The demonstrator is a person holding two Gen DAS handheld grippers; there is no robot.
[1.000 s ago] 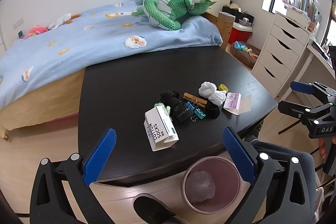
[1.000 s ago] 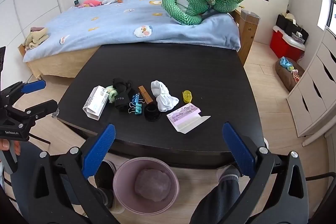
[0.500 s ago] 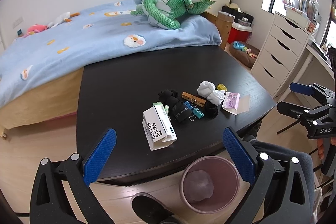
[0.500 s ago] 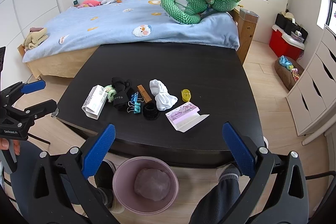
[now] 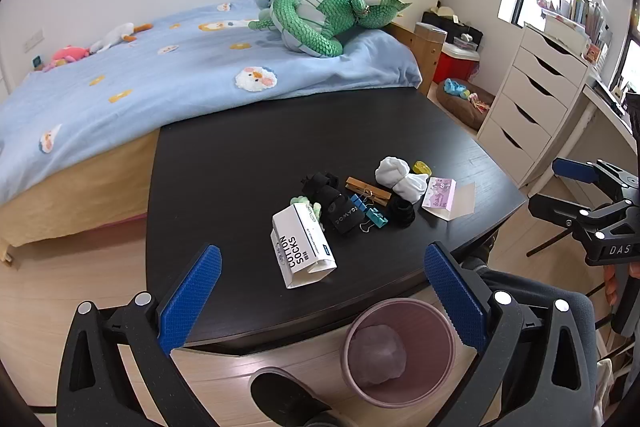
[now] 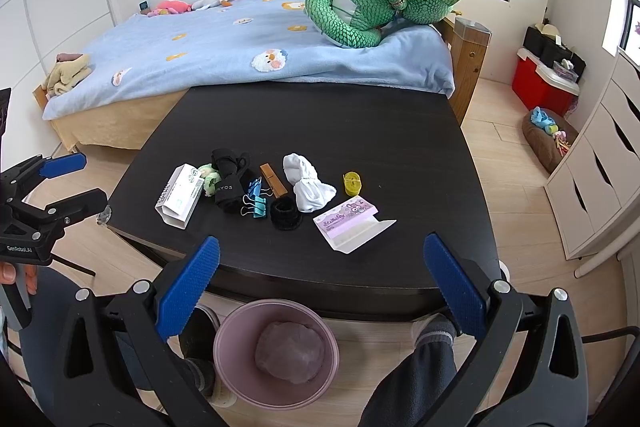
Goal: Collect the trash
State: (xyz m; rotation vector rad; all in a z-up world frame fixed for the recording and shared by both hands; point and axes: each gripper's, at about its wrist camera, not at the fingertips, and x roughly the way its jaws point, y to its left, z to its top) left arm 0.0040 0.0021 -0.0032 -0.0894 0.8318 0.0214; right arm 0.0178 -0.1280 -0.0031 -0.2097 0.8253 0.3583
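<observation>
A pink trash bin (image 5: pixel 400 351) (image 6: pixel 276 351) with a crumpled bag inside stands on the floor at the black table's (image 5: pixel 224 163) (image 6: pixel 360 115) near edge. On the table lie a white "COTTON SOCKS" box (image 5: pixel 302 247) (image 6: pixel 179 195), a pink-and-white paper package (image 5: pixel 446 197) (image 6: pixel 350 223), black socks (image 5: pixel 334 197) (image 6: pixel 230 177), a white sock (image 5: pixel 400 177) (image 6: pixel 306 183), blue binder clips (image 5: pixel 370 213) (image 6: pixel 254 201), a wooden clip (image 5: pixel 368 190) and a yellow item (image 6: pixel 352 183). My left gripper (image 5: pixel 320 295) (image 6: pixel 60 183) is open and empty, short of the box. My right gripper (image 6: pixel 320 287) (image 5: pixel 560 187) is open and empty above the bin.
A bed (image 5: pixel 160 75) with a blue blanket and a green plush dragon (image 6: pixel 372 11) stands behind the table. White drawers (image 5: pixel 532 95) and a red box (image 6: pixel 540 87) stand at the right. The person's legs and feet (image 6: pixel 420 367) are beside the bin.
Both views have shifted slightly; the table items sit a little further left and lower in frame. Nothing was taken hold of. Both grippers stay open.
</observation>
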